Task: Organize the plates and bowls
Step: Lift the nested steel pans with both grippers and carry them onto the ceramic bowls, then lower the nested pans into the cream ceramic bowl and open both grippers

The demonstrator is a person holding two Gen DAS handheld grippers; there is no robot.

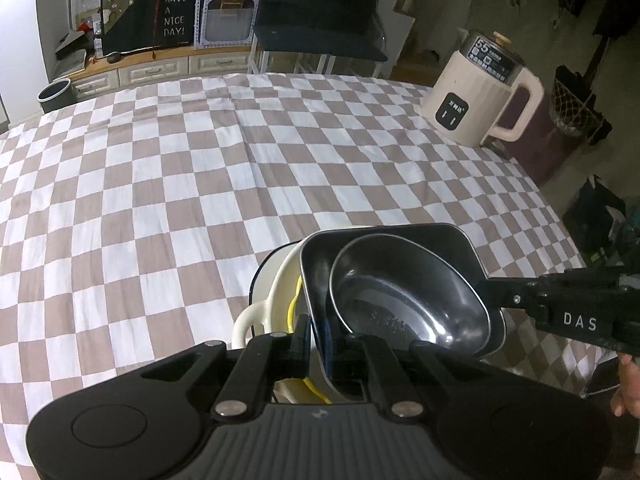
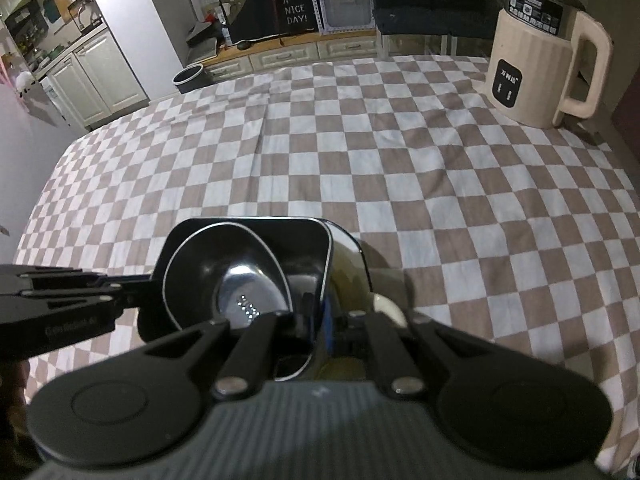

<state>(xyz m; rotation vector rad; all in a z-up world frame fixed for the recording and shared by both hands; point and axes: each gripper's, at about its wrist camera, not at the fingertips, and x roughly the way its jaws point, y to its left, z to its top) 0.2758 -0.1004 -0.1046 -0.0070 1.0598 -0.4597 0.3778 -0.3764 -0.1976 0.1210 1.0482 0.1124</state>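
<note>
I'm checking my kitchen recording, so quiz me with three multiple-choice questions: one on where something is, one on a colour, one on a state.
1. Where does the cream kettle stand?
A. At the far right corner of the cloth
B. On the drawers at the back
C. On the floor

2. What colours are the cloth's checks?
A. Blue and white
B. Brown and white
C. Plain green

3. How do the jaws of the left gripper stand?
A. Wide open above the cloth
B. Shut on the rim of the dark tray
C. Shut on the kettle's handle

Answers: 1 A, the kettle sits on the far right checks. 2 B, brown squares alternate with white. 3 B, the jaws pinch the tray's near wall.
</note>
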